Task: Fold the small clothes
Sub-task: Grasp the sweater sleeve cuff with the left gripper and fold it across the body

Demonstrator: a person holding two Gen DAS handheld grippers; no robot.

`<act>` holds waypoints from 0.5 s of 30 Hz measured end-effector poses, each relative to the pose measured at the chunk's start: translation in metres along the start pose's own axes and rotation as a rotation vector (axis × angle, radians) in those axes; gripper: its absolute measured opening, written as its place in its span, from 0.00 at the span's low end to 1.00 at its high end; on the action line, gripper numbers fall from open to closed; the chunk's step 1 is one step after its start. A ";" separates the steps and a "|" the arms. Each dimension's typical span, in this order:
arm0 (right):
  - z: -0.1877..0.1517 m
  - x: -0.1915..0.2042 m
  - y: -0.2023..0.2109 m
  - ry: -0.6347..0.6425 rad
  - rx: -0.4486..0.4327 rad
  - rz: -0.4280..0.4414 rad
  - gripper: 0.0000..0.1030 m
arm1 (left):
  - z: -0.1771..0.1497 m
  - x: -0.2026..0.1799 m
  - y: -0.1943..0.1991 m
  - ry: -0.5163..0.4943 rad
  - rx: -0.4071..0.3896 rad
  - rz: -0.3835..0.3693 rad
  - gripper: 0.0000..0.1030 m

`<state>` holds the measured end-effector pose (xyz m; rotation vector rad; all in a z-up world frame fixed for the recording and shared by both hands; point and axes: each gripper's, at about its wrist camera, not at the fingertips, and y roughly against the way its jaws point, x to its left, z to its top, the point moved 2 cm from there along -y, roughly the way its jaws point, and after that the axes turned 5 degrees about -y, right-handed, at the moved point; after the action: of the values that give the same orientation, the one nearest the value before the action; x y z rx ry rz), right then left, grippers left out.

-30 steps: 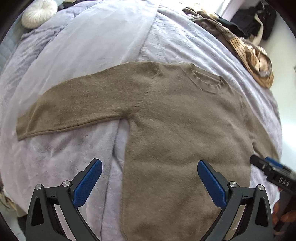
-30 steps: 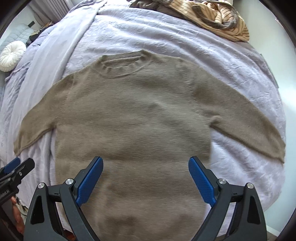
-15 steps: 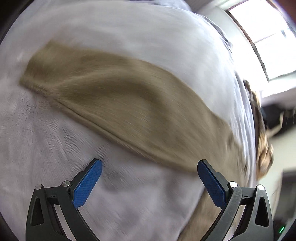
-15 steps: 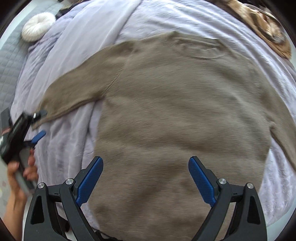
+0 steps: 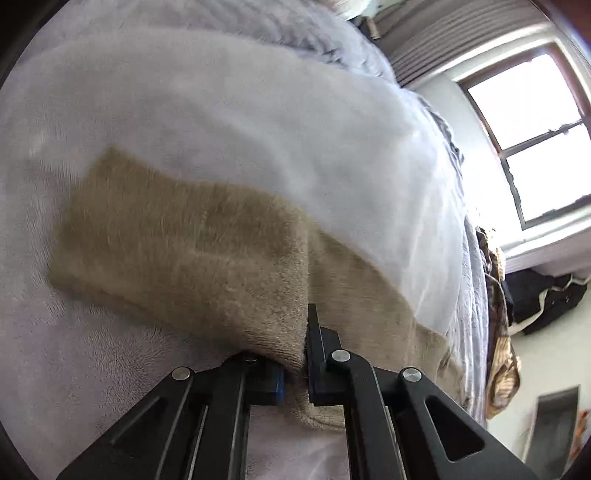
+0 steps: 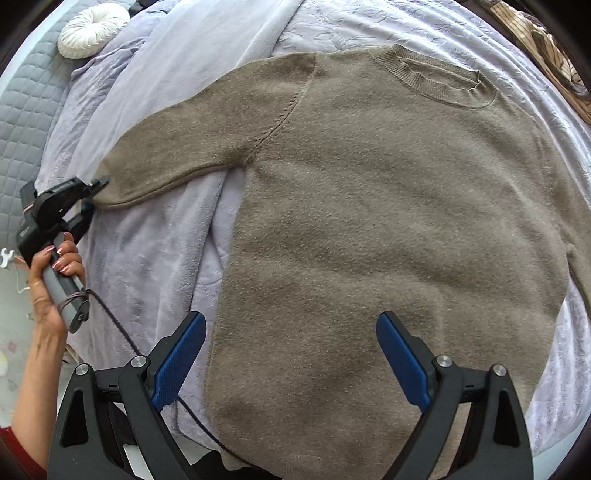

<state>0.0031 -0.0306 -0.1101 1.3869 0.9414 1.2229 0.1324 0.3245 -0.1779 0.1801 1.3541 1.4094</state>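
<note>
A taupe knit sweater (image 6: pixel 369 206) lies flat, front up, on a lilac bed cover (image 6: pixel 147 258), neckline at the far side. Its left sleeve (image 5: pixel 192 251) reaches out toward the bed's edge. My left gripper (image 5: pixel 295 354) is at that sleeve's cuff; its jaws are closing, and the bunched cuff is pinched between the pads. The right wrist view shows the same gripper (image 6: pixel 94 192) at the sleeve end, held by a hand (image 6: pixel 48 291). My right gripper (image 6: pixel 291 347) hovers open above the sweater's lower body with nothing between its fingers.
A round white cushion (image 6: pixel 92 29) sits at the far left corner of the bed. Striped brown clothes (image 6: pixel 546 48) are heaped at the far right. A dark cable (image 6: pixel 122 332) trails from the left handle. A window (image 5: pixel 528 140) and dark clothing (image 5: pixel 543 299) lie beyond the bed.
My left gripper swung out to the sleeve's end, rolled, and its jaws came together on the cuff. My right gripper shifted left over the sweater body and stayed open.
</note>
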 end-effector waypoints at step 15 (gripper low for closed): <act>-0.001 -0.085 0.037 -0.105 -0.100 0.064 0.92 | -0.076 -0.288 0.010 -0.672 -0.032 -0.277 0.09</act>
<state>-0.0155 -0.1192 -0.0899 1.3967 0.7589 1.2155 0.1774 0.0656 -0.0378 0.3899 0.7631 1.0042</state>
